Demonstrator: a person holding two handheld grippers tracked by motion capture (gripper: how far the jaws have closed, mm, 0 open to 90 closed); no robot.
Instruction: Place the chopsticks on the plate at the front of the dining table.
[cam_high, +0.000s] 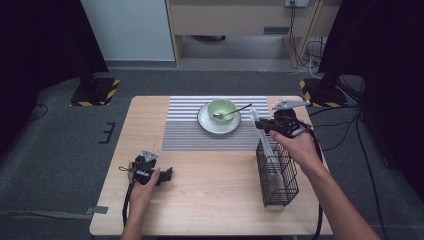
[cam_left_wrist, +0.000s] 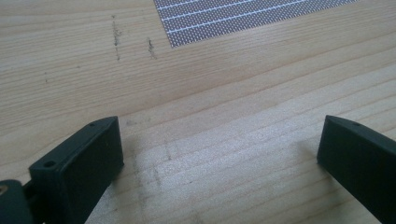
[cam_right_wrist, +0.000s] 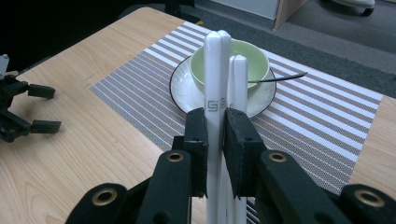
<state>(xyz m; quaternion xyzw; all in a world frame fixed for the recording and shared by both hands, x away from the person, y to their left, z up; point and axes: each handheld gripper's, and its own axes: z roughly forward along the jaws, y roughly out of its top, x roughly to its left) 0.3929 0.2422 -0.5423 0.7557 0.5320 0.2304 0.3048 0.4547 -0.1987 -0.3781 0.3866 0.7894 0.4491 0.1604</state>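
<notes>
Over the wire basket, the right gripper has clamped the white chopsticks, lifting them out remains; the left gripper waits wide open, empty.

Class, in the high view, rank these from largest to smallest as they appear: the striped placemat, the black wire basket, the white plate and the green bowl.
1. striped placemat
2. black wire basket, though it sits nearer the camera
3. white plate
4. green bowl
</notes>
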